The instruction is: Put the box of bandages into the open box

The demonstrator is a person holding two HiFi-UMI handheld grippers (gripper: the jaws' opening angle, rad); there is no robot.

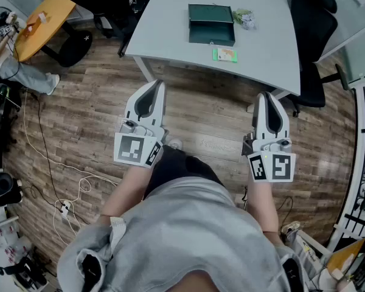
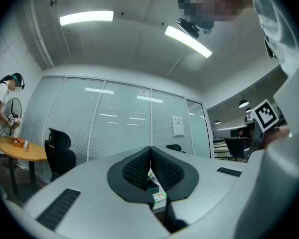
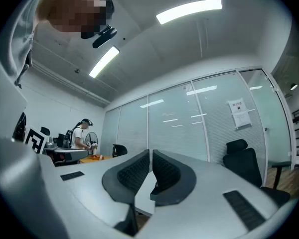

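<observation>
The bandage box (image 1: pixel 225 55), small and green with orange, lies on the grey table (image 1: pixel 170 35) just in front of the open dark green box (image 1: pixel 212 24). Both grippers hang over the wooden floor, short of the table's near edge. My left gripper (image 1: pixel 157 85) is shut and holds nothing; in its own view, below the closed left gripper (image 2: pixel 150 149), a sliver of the bandage box (image 2: pixel 159 198) shows. My right gripper (image 1: pixel 264 95) is also shut and empty. Under the pressed-together right gripper (image 3: pixel 150 153), only a strip of the table (image 3: pixel 143 195) is visible.
A small crumpled packet (image 1: pixel 244 19) lies beside the open box. Black office chairs (image 1: pixel 316 47) stand at the table's right and far left. A round orange table (image 1: pixel 42 20) with a person (image 1: pixel 12 66) next to it is at the left. Cables (image 1: pixel 61 181) trail across the floor.
</observation>
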